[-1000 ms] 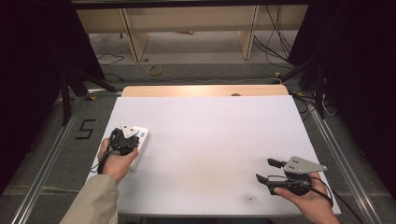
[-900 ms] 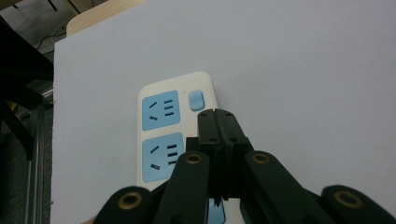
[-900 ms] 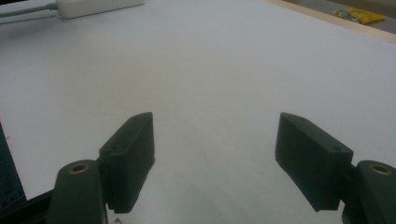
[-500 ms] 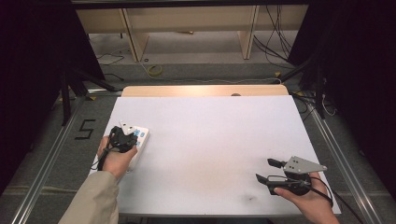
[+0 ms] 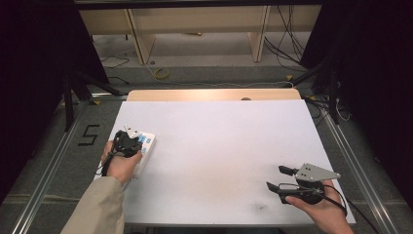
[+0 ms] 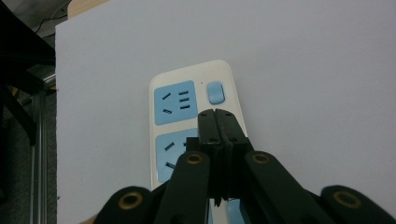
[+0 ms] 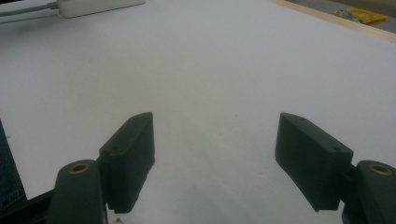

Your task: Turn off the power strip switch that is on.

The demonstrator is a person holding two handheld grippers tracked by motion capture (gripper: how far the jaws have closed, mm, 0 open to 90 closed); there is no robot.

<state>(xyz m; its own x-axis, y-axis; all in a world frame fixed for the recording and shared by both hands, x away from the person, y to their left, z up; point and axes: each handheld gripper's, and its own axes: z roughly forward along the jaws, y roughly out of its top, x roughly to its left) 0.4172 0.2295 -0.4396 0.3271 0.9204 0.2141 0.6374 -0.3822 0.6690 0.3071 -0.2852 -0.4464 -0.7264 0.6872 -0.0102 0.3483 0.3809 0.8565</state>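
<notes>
High view: power strip (image 5: pixel 144 146) at the table's (image 5: pixel 219 146) left edge, long axis running near to far, directly under the left gripper (image 5: pixel 127 141); right gripper (image 5: pixel 280 178) well apart, near the right front corner.

Left gripper view: jaws pressed together, empty, tips over the strip (image 6: pixel 187 107) just short of its blue switch (image 6: pixel 215 92).

Right gripper view: jaws wide, nothing between; strip's end (image 7: pixel 95 6) far off, top left.

Left hand-held gripper (image 5: pixel 127 140) slightly farther forward over power strip (image 5: pixel 145 146).
</notes>
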